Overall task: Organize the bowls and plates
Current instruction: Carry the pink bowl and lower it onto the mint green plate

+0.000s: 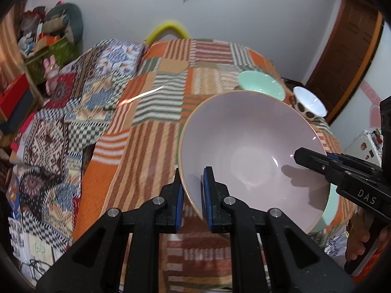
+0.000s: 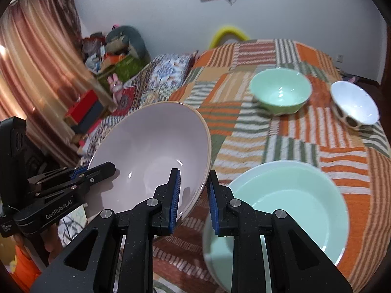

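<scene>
While both grippers clamp opposite sides of its rim, the pale pink bowl [image 1: 249,146] hangs tilted above the striped tablecloth [image 1: 146,131]. It is glossy, wide and shallow, with a thin tan edge. The left gripper [image 1: 193,193] and right gripper [image 2: 193,195] each straddle the rim, beside a mint plate [image 2: 293,195].

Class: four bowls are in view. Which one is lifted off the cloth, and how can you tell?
The large pink bowl. Both tongs, left and right, straddle its rim, and it hangs tilted. The others sit on the patchwork cloth.
</scene>
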Demonstrator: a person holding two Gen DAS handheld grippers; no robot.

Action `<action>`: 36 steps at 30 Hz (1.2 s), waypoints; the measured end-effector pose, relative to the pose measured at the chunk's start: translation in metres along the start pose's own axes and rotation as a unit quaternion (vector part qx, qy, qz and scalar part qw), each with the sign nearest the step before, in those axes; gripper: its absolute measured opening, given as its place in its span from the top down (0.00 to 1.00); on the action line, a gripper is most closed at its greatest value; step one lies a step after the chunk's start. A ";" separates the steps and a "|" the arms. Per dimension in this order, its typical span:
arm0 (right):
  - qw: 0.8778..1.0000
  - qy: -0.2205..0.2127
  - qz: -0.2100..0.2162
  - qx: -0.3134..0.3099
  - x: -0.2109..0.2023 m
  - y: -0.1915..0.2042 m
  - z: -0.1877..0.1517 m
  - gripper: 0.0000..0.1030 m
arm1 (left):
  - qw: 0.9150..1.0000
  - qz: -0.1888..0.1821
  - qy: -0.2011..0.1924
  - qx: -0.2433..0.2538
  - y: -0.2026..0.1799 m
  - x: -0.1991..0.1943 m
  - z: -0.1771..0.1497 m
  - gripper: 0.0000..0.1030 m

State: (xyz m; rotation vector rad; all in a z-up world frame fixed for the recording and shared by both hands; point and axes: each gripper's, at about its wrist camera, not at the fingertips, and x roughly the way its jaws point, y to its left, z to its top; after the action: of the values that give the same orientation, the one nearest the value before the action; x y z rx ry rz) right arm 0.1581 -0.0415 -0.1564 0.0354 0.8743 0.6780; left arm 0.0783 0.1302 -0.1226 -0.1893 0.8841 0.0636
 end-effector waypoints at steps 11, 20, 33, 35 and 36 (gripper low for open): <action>0.998 0.067 -0.002 -0.013 0.043 0.012 -0.013 0.81 | 0.999 0.020 0.041 -0.029 0.032 0.033 -0.024 0.87; 0.995 0.099 -0.008 -0.009 0.061 0.008 -0.021 0.81 | 0.997 0.025 0.065 -0.032 0.037 0.054 -0.034 0.87; 0.995 0.102 -0.008 -0.015 0.068 0.007 -0.022 0.80 | 0.997 0.031 0.064 -0.036 0.039 0.060 -0.039 0.86; 0.994 0.105 0.000 -0.013 0.067 0.007 -0.022 0.78 | 0.997 0.028 0.065 -0.041 0.040 0.060 -0.040 0.86; 0.994 0.105 0.000 -0.012 0.068 0.006 -0.022 0.78 | 0.997 0.027 0.066 -0.041 0.040 0.060 -0.040 0.86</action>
State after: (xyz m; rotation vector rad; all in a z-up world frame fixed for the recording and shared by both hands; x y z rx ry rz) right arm 0.1694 -0.0038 -0.2159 -0.0577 1.0688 0.7012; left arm 0.0807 0.1607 -0.1995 -0.2478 1.0200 0.1396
